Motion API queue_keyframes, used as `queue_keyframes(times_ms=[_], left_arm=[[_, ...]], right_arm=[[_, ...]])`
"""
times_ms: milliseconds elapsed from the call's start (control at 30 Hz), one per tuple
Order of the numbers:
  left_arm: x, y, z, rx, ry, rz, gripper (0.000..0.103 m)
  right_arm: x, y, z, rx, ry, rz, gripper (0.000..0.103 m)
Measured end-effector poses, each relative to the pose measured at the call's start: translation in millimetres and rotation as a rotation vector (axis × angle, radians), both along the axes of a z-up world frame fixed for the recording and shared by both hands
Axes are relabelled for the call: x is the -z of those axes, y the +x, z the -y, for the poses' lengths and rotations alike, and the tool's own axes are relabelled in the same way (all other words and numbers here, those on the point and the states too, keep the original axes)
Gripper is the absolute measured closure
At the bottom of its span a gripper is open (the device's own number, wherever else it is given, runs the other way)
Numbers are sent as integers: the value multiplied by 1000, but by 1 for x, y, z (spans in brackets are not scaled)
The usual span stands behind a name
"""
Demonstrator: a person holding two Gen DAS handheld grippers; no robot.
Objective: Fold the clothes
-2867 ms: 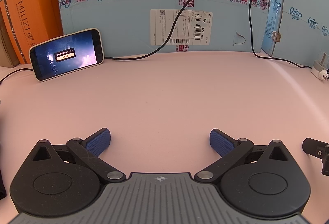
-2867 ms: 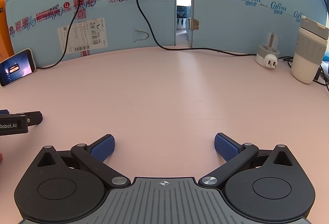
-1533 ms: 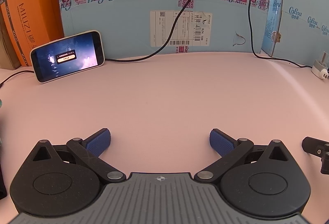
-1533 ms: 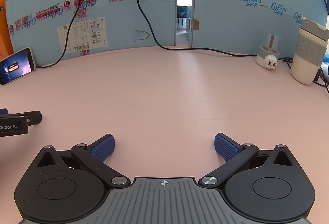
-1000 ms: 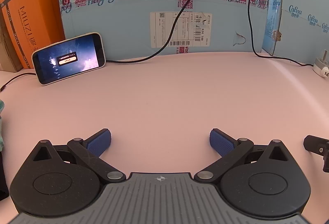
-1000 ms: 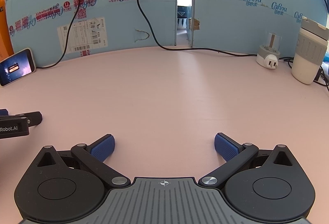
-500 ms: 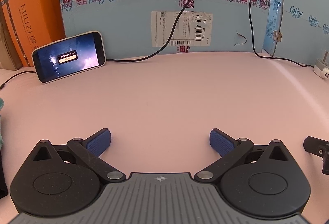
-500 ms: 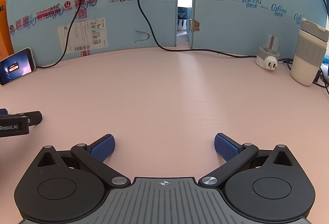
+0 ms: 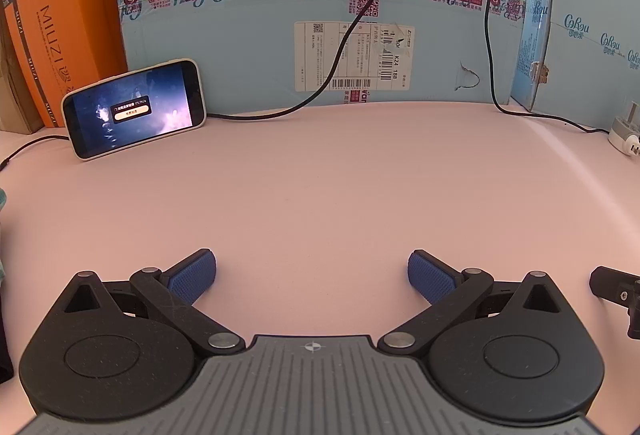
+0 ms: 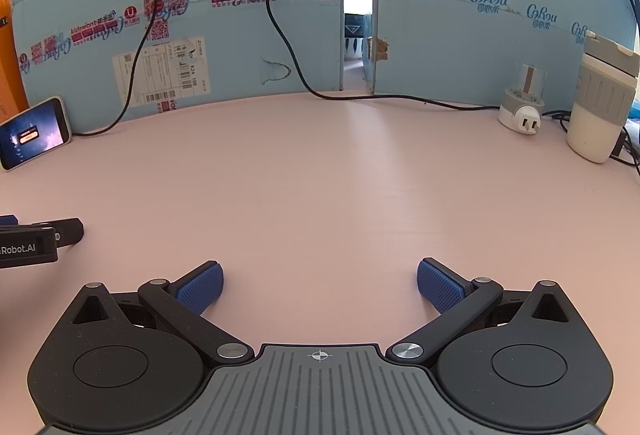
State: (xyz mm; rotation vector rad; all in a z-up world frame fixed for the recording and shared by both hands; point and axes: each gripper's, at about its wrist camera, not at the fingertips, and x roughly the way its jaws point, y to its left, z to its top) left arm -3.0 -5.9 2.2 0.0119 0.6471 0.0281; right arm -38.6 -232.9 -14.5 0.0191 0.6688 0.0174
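Note:
My left gripper [image 9: 312,273] rests low over the pink table [image 9: 320,187], open, with nothing between its blue pads [image 9: 192,275]. My right gripper [image 10: 320,281] sits beside it on the same table, open and empty as well. A sliver of teal cloth [image 9: 2,199] shows at the far left edge of the left wrist view; the rest of it is out of frame. No other garment is in sight. Part of the left gripper's black body [image 10: 36,241] appears at the left of the right wrist view.
Blue cardboard boxes [image 9: 320,15] wall off the back, with an orange box [image 9: 56,23] at the left. A lit phone [image 9: 134,117] leans against them. Black cables [image 10: 288,35] hang down. A white plug adapter [image 10: 520,115] and a cream cup [image 10: 600,107] stand at the right.
The left wrist view has shifted slightly, so the phone sits a little further right and a strip of teal cloth has come into sight at the left edge. The right gripper has stayed still.

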Motion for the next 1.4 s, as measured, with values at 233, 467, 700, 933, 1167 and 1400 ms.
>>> queue_keyframes(times_ms=[233, 467, 700, 933, 1167, 1400], left_arm=[[0, 0, 0, 0, 1, 2, 0], [-1, -1, 0, -2, 5, 3, 0], [-1, -2, 1, -4, 10, 0, 0], [-4, -7, -4, 52, -39, -24, 0], [-7, -41, -11, 139, -38, -58, 0], [-33, -105, -43, 42, -30, 23, 0]], right_arm=[[0, 0, 0, -1, 0, 0, 0], [0, -1, 0, -1, -1, 0, 0], [0, -1, -1, -1, -2, 0, 0], [0, -1, 1, -1, 1, 0, 0], [0, -1, 1, -2, 7, 1, 0], [0, -1, 1, -4, 8, 1, 0]])
